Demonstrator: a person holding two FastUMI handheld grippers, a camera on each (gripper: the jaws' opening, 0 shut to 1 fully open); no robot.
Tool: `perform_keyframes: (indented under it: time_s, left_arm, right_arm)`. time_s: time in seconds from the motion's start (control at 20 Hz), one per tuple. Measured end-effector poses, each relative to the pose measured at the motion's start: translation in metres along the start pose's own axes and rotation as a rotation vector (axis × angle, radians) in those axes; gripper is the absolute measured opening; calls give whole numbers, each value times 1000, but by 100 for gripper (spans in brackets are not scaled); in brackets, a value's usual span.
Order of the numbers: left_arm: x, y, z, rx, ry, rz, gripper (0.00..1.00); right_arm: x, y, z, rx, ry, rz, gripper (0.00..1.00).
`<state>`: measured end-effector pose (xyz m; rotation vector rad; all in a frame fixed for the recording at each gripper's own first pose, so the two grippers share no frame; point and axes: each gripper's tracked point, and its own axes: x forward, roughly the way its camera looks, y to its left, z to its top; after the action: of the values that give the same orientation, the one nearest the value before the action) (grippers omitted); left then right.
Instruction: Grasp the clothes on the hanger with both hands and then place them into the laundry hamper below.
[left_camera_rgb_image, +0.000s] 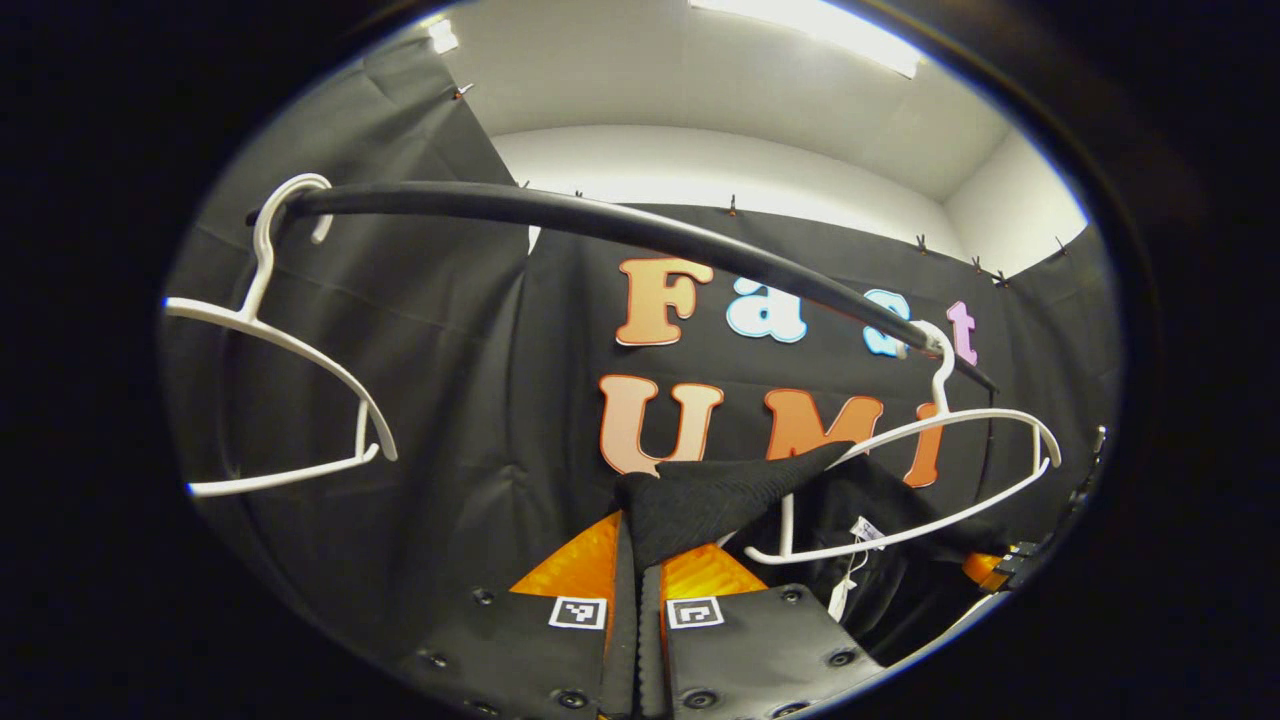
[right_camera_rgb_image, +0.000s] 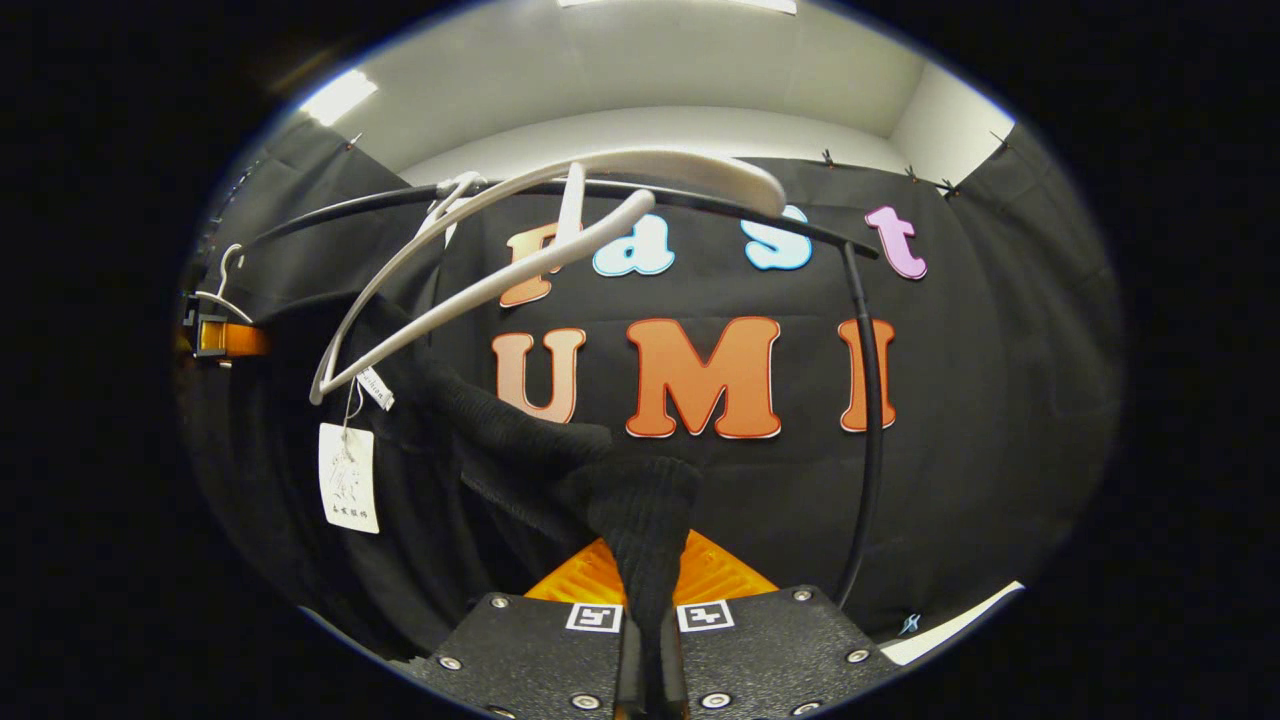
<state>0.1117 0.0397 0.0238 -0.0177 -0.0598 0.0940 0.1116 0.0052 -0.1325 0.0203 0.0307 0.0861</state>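
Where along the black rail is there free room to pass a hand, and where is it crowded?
Free: the black rail between the bare white plastic hanger and the second white hanger. Crowded: around that second hanger, where the black knitted garment stretches to both grippers.

Garment below rail, between two hangers

The black garment hides the left gripper fingertips where its fold runs between them. Below the white hanger its body merges with the dark cloth and is cut by the view's rim. The hang tag print beside that hanger is too small to read.
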Motion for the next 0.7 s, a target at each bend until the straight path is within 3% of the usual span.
perform_keyframes:
  time_s: [0.25,0.45,0.7]
  left_arm:
    - [1,26,6,58,-20,92,8]
    - [0,62,-20,87,24,192,8]
    - [-9,54,-60,188,70,173,8]
  right_arm:
    - [7,21,-14,9,25,30,6]
    - [9,41,-20,13,41,72,6]
    - [6,40,-45,19,68,50,6]
